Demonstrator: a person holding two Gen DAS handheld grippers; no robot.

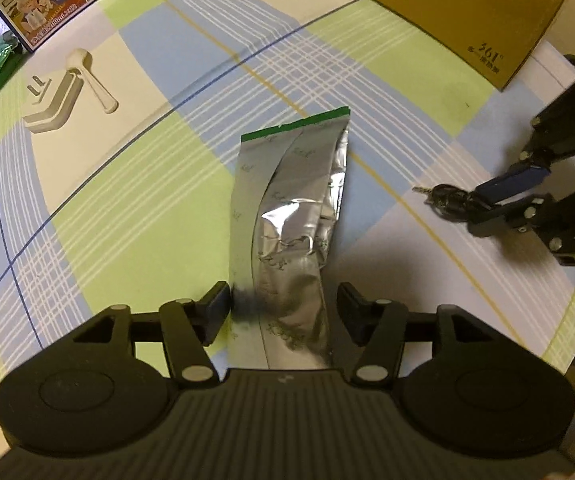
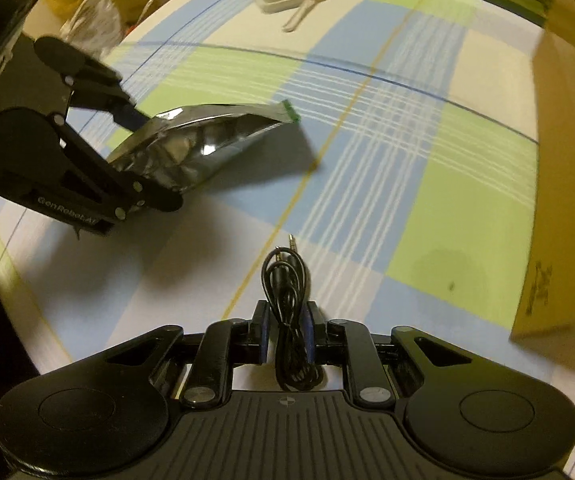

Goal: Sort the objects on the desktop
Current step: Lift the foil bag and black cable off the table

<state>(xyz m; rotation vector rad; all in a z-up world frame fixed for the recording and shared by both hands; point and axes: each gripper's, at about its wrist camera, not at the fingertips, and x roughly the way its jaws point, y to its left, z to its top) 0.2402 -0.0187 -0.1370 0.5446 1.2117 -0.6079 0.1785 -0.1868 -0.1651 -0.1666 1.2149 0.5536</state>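
The silver foil pouch sits between the pads of the left claw, its green-edged top pointing straight ahead and away from the claw, lifted above the checked tablecloth to judge by its shadow in the right wrist view; the claw stands fairly wide around it, the left pad touching, the right pad seemingly just off the foil, so whether it truly grips I cannot tell. The pouch looks light, thin, crinkly and slick, likely to buckle or slide, so a hold low across its flatter sealed end seems safest. The coiled black audio cable is pinched in the narrow right claw, its plug jutting forward; it is limp and light, best taken across the bundle. Ahead and to the right of the right claw stands a yellow cardboard box, its inside hidden. Far ahead of the left claw, to its left, lie a white charger and a spoon-like white piece
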